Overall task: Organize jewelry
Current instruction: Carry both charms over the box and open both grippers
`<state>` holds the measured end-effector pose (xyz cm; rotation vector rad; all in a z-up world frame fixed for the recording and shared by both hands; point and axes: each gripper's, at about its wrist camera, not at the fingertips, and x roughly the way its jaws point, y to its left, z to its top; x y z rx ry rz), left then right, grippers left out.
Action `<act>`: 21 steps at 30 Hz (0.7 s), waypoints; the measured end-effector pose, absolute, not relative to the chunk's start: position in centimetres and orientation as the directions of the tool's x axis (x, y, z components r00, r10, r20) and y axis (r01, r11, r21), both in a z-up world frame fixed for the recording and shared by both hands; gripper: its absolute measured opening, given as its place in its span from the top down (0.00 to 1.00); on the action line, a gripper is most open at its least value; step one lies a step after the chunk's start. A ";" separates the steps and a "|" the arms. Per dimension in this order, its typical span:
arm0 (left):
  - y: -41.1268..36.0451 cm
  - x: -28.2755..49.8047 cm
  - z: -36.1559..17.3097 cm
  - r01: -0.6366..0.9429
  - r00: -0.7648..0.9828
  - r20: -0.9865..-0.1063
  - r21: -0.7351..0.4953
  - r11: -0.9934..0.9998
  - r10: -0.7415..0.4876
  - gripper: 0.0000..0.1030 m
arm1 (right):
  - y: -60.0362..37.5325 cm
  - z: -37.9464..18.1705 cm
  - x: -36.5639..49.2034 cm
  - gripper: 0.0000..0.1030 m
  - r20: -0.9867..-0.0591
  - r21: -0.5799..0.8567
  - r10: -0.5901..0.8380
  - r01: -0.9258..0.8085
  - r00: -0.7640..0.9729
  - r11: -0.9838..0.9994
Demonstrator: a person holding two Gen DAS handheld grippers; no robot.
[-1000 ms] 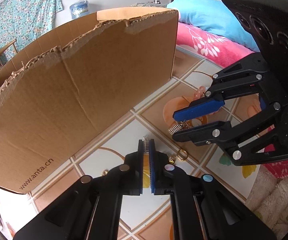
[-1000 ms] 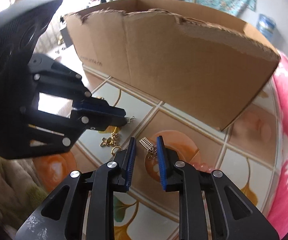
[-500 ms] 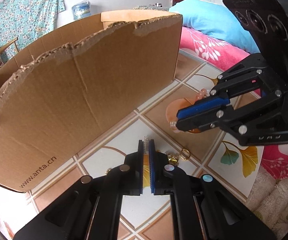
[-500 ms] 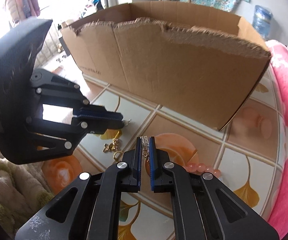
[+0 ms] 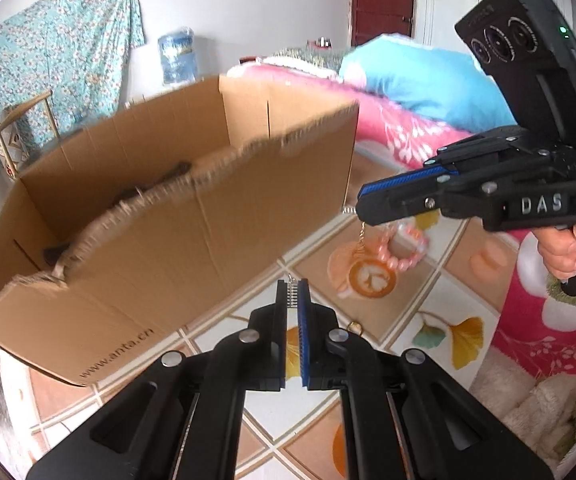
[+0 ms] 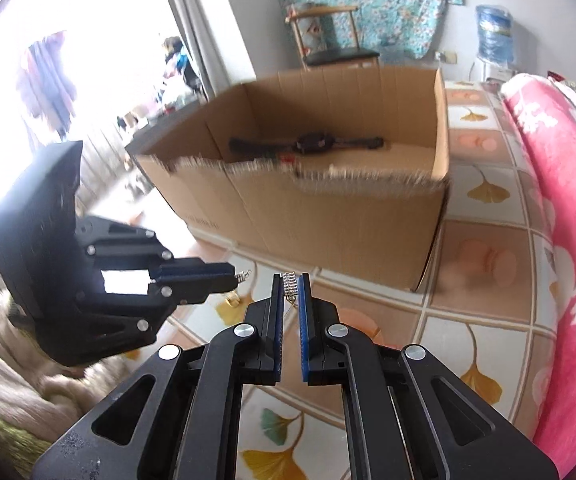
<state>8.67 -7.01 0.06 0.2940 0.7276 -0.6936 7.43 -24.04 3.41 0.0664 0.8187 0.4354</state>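
Beside cardboard box [image 6: 320, 220]: each hand-held gripper, left [image 5: 292, 294] and right [image 6: 290, 284], pinches earring [image 6: 289, 282].

Tiled floor [image 5: 440, 292]: white and tan squares with ginkgo-leaf and orange-disc prints, pale grout lines. Directly on floor: open cardboard box [image 5: 175, 232], torn top edge, printed web address low on near wall; pink bead bracelet [image 5: 404, 256] on orange disc, near box corner; small gold ring [image 5: 354, 326] just beside it on white tile; pink floral blanket [image 6: 568, 240] along floor's edge.
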 end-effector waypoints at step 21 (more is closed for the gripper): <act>-5.1 17.1 9.5 0.653 0.541 -0.670 -0.045 0.756 -0.507 0.96 | -20.8 11.9 15.8 0.95 -0.656 0.140 0.428 -0.457 0.622 0.879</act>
